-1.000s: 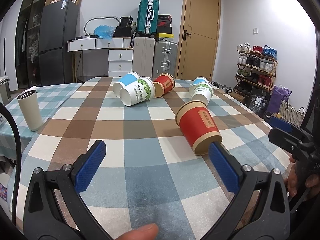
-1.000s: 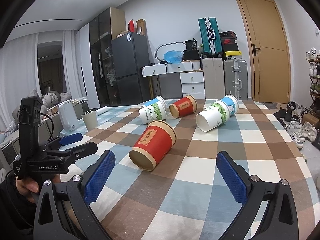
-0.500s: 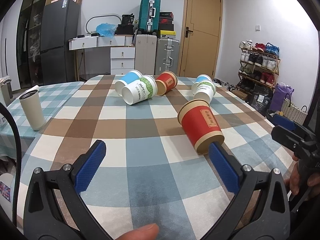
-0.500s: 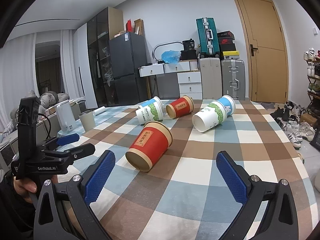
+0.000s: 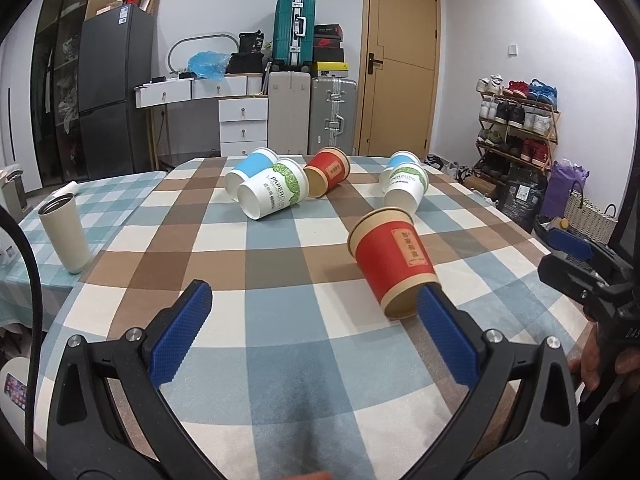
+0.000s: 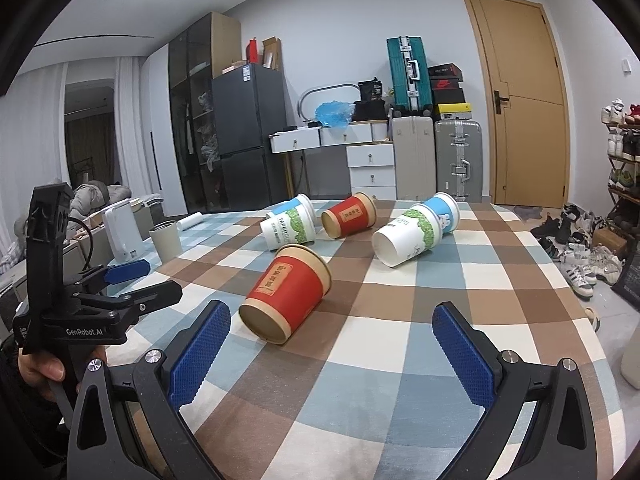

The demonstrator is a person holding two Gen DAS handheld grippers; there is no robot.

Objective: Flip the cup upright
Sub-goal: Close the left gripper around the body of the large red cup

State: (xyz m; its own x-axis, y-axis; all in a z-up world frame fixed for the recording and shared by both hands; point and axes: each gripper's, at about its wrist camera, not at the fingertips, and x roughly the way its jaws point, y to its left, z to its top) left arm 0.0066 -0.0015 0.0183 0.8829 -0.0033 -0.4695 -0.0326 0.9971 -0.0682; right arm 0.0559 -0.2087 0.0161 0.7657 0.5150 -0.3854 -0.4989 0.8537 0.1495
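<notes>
Matt paper cup [image 5: 394, 261] on woven cloth tablecloth [image 5: 280, 360]; textured plastic pads [image 6: 199, 355].

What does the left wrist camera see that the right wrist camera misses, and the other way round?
Only the left wrist view shows the purple bag and woven basket by the shoe rack. Only the right wrist view shows the white curtains and white kettle. Both show the nearest red paper cup lying on its side on the checked tablecloth, with each open hand-held gripper short of it.
</notes>
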